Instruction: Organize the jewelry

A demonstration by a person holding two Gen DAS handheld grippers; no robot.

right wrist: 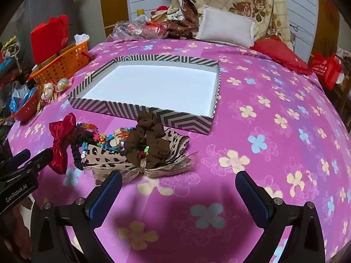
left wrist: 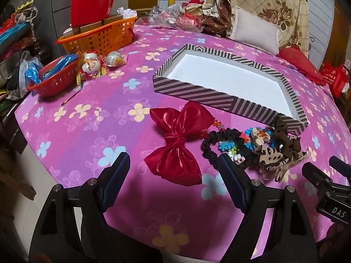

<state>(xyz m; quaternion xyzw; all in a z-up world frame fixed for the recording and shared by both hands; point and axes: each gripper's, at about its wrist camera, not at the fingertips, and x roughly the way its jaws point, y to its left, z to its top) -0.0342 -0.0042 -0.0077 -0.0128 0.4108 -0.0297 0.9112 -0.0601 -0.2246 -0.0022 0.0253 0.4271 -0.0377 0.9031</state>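
Observation:
A shiny red bow [left wrist: 175, 144] lies on the pink flowered cloth, just ahead of my open, empty left gripper [left wrist: 173, 162]. Right of it is a heap of hair accessories: a black scrunchie [left wrist: 214, 151], coloured bead pieces [left wrist: 232, 144], a brown scrunchie [right wrist: 149, 140] and a leopard-print bow [right wrist: 109, 155]. A striped shallow box [left wrist: 197, 88] with a white, empty inside [right wrist: 153, 87] lies behind them. My right gripper [right wrist: 178, 182] is open and empty, just right of the heap. The red bow also shows in the right wrist view [right wrist: 60, 140].
An orange basket [left wrist: 98, 36] with boxes and a red bag, a red basket [left wrist: 54, 81] and wrapped round ornaments [left wrist: 94, 62] stand at the far left. A white pillow [right wrist: 226, 28], a red cushion [right wrist: 280, 52] and folded bedding lie at the back.

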